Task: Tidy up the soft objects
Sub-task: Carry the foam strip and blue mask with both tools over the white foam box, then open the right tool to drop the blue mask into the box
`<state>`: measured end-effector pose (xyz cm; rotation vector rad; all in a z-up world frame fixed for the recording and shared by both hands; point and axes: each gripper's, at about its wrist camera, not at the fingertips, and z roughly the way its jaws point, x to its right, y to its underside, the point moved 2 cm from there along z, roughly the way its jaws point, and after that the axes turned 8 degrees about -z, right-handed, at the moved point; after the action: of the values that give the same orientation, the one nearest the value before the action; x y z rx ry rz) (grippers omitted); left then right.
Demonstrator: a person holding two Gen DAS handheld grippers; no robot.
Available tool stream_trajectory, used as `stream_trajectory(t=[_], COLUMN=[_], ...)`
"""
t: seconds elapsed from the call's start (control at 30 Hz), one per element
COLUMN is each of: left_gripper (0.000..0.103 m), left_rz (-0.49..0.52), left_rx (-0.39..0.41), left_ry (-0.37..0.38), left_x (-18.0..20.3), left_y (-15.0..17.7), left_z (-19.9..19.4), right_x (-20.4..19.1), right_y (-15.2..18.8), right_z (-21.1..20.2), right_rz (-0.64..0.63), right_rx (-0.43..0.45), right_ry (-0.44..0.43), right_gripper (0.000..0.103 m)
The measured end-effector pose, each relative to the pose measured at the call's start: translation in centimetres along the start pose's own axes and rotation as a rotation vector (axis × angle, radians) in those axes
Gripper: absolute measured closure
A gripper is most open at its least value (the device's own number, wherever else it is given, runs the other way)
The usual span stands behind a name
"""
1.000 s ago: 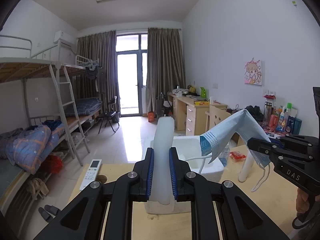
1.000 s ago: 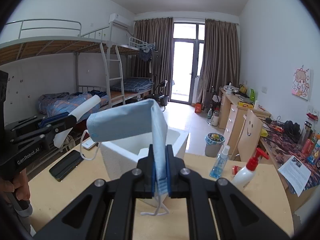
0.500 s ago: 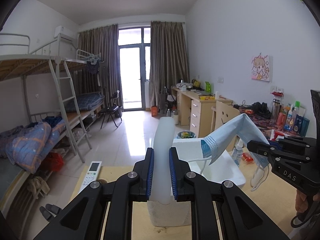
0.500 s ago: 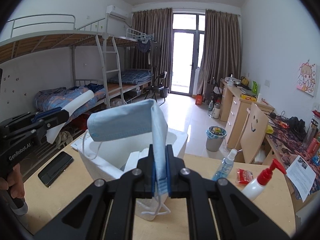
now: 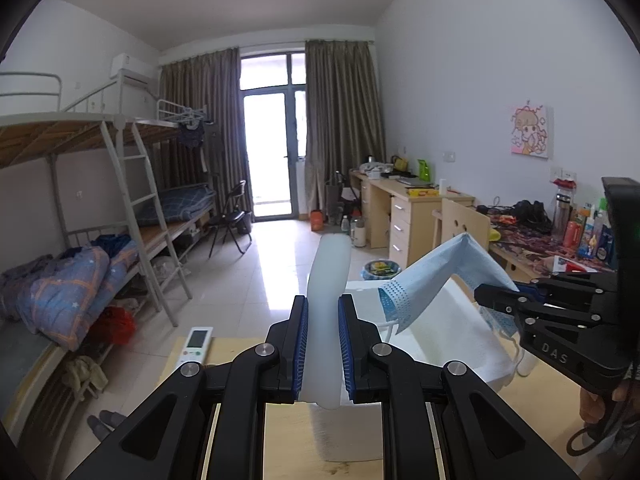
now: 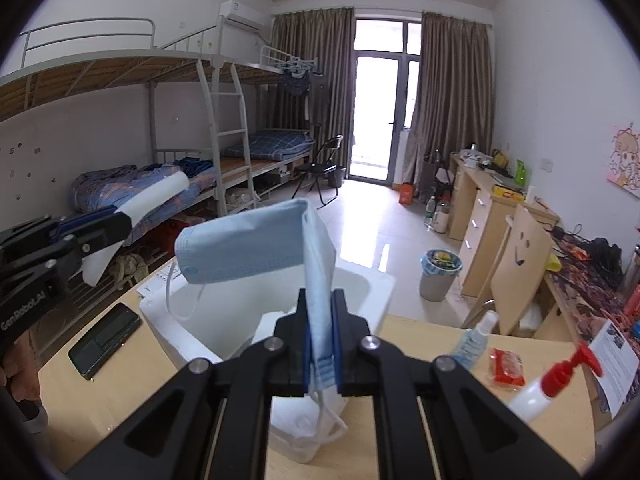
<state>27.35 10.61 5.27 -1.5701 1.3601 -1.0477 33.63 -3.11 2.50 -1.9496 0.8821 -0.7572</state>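
Right gripper (image 6: pixel 320 336) clamped on the blue face mask (image 6: pixel 256 244), left gripper (image 5: pixel 323 344) pinching a white foam strip (image 5: pixel 326 280), both above the white foam box (image 6: pixel 360 284) — lower well inside before releasing, I'd say.

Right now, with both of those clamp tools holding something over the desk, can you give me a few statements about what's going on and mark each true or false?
1. The right gripper is clamped on a blue face mask. True.
2. The left gripper is empty. False: it is shut on a white flexible strip.
3. A white foam box stands open on the desk. True.
4. The remote control lies inside the box. False: it lies on the desk, left of the box.
5. A dark phone lies flat on the desk. True.
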Motion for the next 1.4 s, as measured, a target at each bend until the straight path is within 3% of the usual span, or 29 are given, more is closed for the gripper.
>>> stream_trajectory(t=[0.6, 0.77, 0.87, 0.97, 1.4], left_gripper=[0.086, 0.086, 0.086, 0.086, 0.086], left_rz=[-0.023, -0.026, -0.032, -0.033, -0.033], left_rx=[0.007, 0.008, 0.007, 0.005, 0.006], left_ry=[-0.067, -0.067, -0.066, -0.067, -0.046], left_x=[-1.4, -1.4, -1.4, -1.3, -1.1], left_y=[-0.2, -0.2, -0.2, -0.1, -0.3], left_z=[-0.7, -0.9, -0.9, -1.0, -1.2], right_x=[-1.0, -0.9, -1.0, -1.1, -1.7], right_y=[-1.0, -1.0, -1.2, -1.4, -1.3], right_z=[3.3, 3.2, 2.7, 2.1, -0.2], right_rz=[-0.012, 0.008, 0.008, 0.005, -0.005], right_rx=[-0.050, -0.049, -0.036, -0.020, 0.006], right_ry=[-0.018, -0.025, -0.021, -0.025, -0.020], right_gripper=[0.090, 0.039, 0.029, 0.022, 0.013])
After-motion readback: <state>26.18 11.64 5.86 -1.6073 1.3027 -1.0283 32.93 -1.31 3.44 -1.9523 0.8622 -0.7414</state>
